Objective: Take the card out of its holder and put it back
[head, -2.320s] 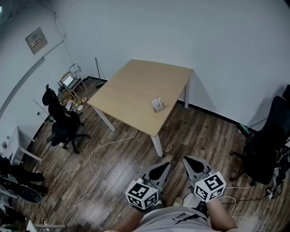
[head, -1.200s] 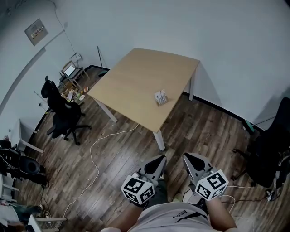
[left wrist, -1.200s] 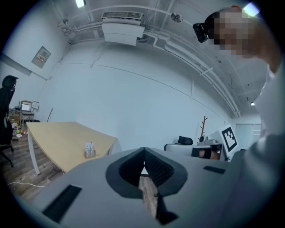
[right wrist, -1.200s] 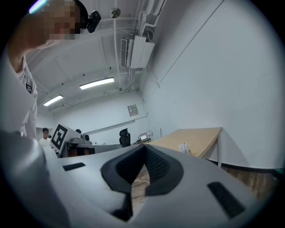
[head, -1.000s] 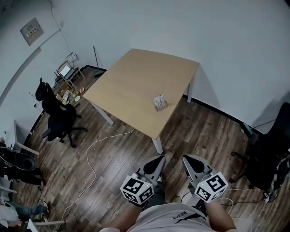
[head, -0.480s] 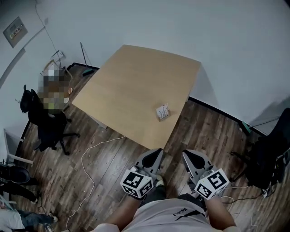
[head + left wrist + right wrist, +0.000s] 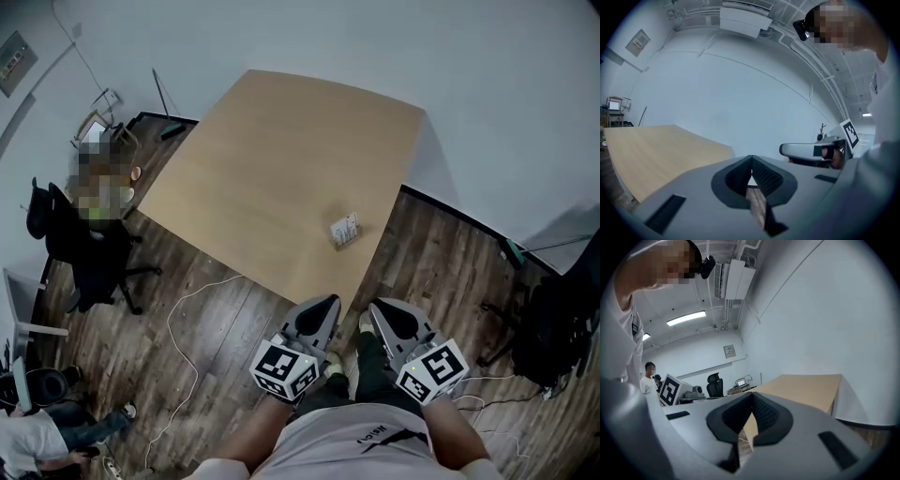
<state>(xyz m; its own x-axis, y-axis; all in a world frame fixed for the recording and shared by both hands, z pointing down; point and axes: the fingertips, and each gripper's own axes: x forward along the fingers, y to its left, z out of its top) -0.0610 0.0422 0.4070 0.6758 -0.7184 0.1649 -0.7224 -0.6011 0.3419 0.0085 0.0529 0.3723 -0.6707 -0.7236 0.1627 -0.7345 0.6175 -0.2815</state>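
The card holder [image 7: 345,230], a small pale stand with cards upright in it, sits near the close right corner of the light wooden table [image 7: 262,159]. Both grippers hang low in front of the person's body, short of the table edge and well clear of the holder. My left gripper [image 7: 323,302] is shut with nothing between its jaws, and my right gripper [image 7: 380,307] is the same. In the left gripper view, the left gripper [image 7: 751,161] points along the tabletop [image 7: 651,150]. In the right gripper view, the right gripper [image 7: 752,397] faces the table [image 7: 806,387]. Neither gripper view shows the holder.
A black office chair [image 7: 80,253] stands left of the table and another dark chair [image 7: 562,319] at the right edge. A white cable [image 7: 187,309] runs over the wood floor. A person [image 7: 37,436] crouches at bottom left. White walls lie behind the table.
The person has walked up to the table, so it and the card holder now lie much closer. Both grippers have stayed shut and side by side.
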